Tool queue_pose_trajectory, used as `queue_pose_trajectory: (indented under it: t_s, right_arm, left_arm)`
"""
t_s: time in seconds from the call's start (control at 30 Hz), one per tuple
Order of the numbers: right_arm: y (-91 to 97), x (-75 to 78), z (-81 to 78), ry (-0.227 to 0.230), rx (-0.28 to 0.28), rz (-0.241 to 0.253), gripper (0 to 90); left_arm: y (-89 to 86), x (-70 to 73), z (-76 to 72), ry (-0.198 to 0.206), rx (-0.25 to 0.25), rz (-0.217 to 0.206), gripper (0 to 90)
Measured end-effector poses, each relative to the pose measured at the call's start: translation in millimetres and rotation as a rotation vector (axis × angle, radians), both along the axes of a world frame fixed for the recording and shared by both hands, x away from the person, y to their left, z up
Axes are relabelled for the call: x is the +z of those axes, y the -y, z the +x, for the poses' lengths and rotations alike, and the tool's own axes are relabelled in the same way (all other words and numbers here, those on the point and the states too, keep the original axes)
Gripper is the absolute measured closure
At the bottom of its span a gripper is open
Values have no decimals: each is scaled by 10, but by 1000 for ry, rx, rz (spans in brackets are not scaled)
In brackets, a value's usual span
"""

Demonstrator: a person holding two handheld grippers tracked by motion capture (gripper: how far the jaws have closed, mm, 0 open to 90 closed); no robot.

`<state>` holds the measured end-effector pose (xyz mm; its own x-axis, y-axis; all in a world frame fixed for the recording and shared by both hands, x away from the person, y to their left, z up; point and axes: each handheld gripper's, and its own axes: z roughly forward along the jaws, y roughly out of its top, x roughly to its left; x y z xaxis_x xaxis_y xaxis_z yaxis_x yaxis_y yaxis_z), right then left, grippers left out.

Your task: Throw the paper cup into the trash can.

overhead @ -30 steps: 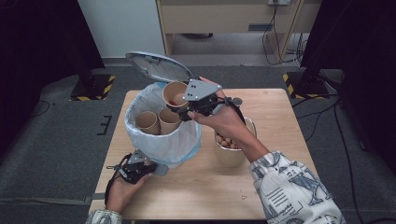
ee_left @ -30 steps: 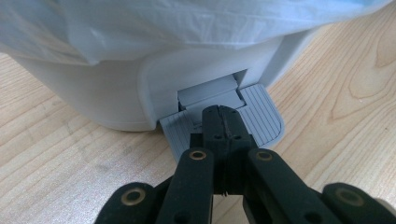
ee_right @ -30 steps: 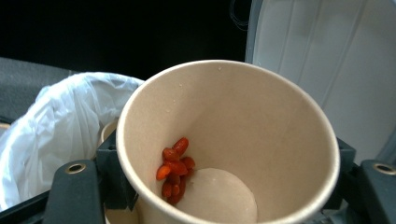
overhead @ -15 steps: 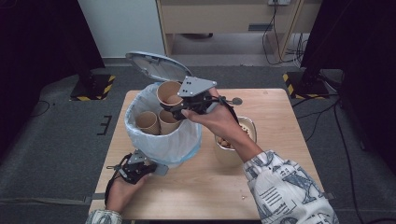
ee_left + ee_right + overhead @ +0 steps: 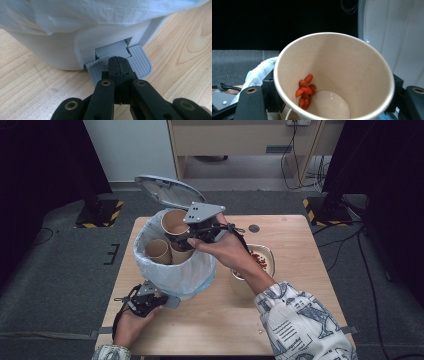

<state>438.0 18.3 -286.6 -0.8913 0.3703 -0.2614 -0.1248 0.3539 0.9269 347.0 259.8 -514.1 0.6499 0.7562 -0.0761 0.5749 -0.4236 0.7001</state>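
Observation:
A white pedal bin (image 5: 175, 275) with a pale bag liner stands on the wooden table (image 5: 300, 285), its lid (image 5: 167, 190) raised. Two paper cups (image 5: 157, 250) lie inside it. My left gripper (image 5: 162, 301) is shut with nothing in it, its tips pressing on the grey pedal (image 5: 142, 63) at the bin's foot. My right gripper (image 5: 181, 236) holds a third paper cup (image 5: 174, 222) over the bin's mouth. Its jaws have just been opening slightly, the cup still between them. Red scraps (image 5: 305, 91) cling inside that cup (image 5: 352, 75).
A bowl of red food (image 5: 260, 260) sits right of the bin, with another paper container (image 5: 240, 285) just in front of it under my right forearm. The lid (image 5: 397, 37) stands behind the held cup. Black stands flank the table.
My right gripper has carried the cup a little to the left, farther over the bin's opening. The left gripper stays on the pedal.

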Motion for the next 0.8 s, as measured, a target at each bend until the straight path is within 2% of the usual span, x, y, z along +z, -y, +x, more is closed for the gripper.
queue_pose_trajectory:
  t_s: [0.4, 0.8]
  right_arm:
    - [-197, 7, 2, -52, 14, -10, 259]
    - [-451, 5, 24, -75, 48, -7, 250]
  left_arm:
    - [-2, 0, 0, 0, -2, 1, 900]
    - [-1, 1, -1, 0, -2, 3, 900]
